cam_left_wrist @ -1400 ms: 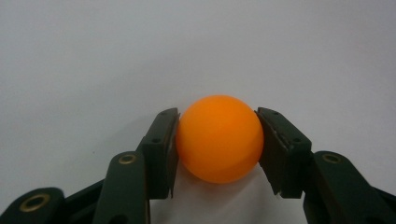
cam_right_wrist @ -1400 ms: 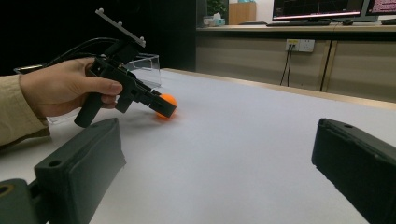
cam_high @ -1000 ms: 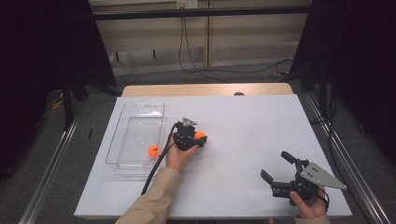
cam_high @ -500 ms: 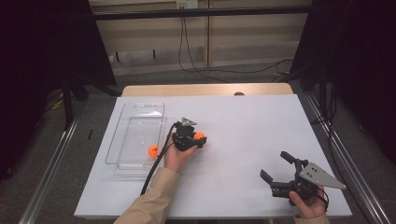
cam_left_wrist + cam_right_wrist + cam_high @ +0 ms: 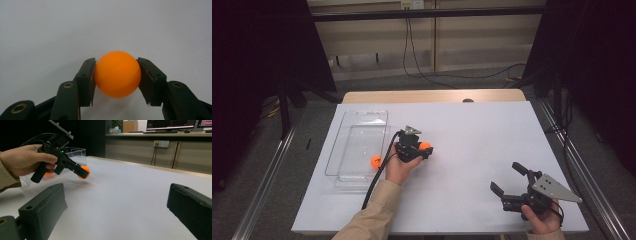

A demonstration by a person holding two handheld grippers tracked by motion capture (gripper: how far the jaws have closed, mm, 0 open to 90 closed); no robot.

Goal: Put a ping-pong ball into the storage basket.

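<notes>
My left gripper is shut on an orange ball right of the tray, near the table's middle. In the left gripper view both pads press the sides of the ball over the white table top. The right gripper view shows that ball held just off the surface, with a faint shadow under it. A second orange ball lies inside the clear plastic tray. My right gripper rests at the front right, jaws wide open with nothing between them.
The white table top spreads between the two grippers. The left gripper's black cable trails back along the sleeve. Metal rails run down both sides of the table, and dark curtains stand beyond.
</notes>
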